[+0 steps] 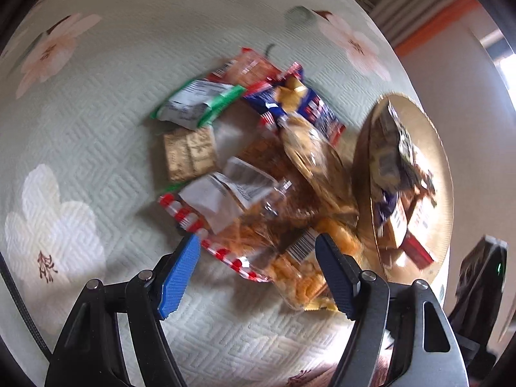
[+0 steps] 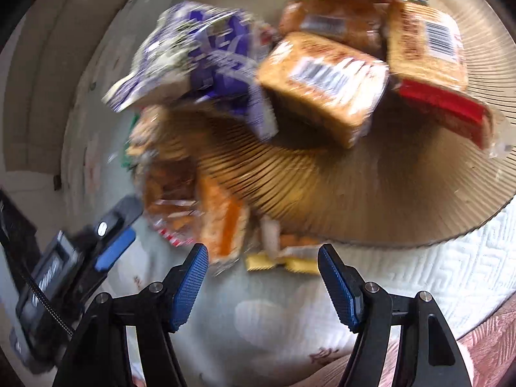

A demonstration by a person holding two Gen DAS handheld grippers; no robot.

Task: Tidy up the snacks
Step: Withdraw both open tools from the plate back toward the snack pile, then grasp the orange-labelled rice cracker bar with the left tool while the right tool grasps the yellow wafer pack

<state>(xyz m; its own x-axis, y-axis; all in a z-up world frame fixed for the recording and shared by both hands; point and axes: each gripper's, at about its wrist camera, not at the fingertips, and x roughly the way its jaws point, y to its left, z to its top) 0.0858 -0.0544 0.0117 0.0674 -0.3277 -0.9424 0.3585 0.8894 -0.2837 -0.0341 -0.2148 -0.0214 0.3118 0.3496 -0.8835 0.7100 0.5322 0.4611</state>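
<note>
Snack pile (image 1: 258, 174) just ahead of left gripper (image 1: 258, 271) (jaws apart).

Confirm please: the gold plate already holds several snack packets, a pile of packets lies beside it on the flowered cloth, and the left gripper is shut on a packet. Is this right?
Not quite. The left gripper is open and holds nothing; in the left wrist view its fingers stand apart above the clear packet of orange snacks. The rest stands: the gold plate holds several packets, and a pile lies beside it on the flowered cloth.

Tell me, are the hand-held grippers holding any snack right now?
No. The left hand-held gripper and right hand-held gripper are both open above the snacks, gripping nothing.
</note>
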